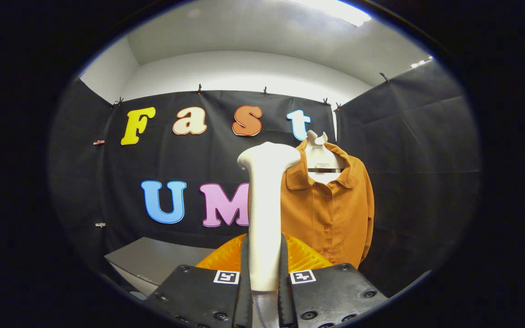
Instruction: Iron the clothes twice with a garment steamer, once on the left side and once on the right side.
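Note:
My gripper (263, 269) is shut on the handle of a white garment steamer (265, 200), which stands upright between the fingers, its head tilted toward the clothing. Just beyond it, slightly to the right, an orange-brown button-up shirt (331, 209) hangs on a white hanger form (319, 155). The steamer's head sits in front of the shirt's left shoulder and collar; the gap between them cannot be judged. The shirt's left edge is hidden behind the steamer.
A grey tabletop (153, 259) lies low to the left of the fingers. Black cloth walls close the booth behind and on both sides.

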A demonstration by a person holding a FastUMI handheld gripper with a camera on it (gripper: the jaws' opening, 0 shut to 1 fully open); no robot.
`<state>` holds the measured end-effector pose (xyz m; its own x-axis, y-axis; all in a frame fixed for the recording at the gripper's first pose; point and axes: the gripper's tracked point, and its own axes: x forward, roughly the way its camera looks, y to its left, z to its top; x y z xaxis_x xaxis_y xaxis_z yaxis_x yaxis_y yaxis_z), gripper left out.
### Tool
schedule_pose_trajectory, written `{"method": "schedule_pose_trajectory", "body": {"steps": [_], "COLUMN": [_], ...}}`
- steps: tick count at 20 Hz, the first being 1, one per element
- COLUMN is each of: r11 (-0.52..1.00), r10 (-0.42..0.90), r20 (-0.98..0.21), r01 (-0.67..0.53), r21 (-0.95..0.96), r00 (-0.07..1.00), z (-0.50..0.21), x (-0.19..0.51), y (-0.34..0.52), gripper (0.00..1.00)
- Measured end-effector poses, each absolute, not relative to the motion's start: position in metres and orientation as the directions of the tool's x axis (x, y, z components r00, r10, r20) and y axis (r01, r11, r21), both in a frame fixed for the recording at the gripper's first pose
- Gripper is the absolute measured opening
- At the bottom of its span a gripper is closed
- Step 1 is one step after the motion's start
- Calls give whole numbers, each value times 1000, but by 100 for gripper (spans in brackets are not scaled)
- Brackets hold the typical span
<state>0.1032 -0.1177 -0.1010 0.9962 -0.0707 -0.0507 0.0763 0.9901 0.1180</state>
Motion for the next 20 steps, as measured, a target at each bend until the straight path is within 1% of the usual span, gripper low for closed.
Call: {"method": "schedule_pose_trajectory", "body": {"steps": [7,12,16,20], "r11": [990,989,990,987], "r10": [-81,-75,-61,-52], "r20": [-77,-110,-107,-149], "r01": [90,89,74,74], "r21": [112,122,121,141], "r00": [994,991,992,987], "z": [-147,-179,-195,-217], "x": [139,164,174,180], "y": [-158,-170,-173,-175], "gripper": [26,26,26,26]}}
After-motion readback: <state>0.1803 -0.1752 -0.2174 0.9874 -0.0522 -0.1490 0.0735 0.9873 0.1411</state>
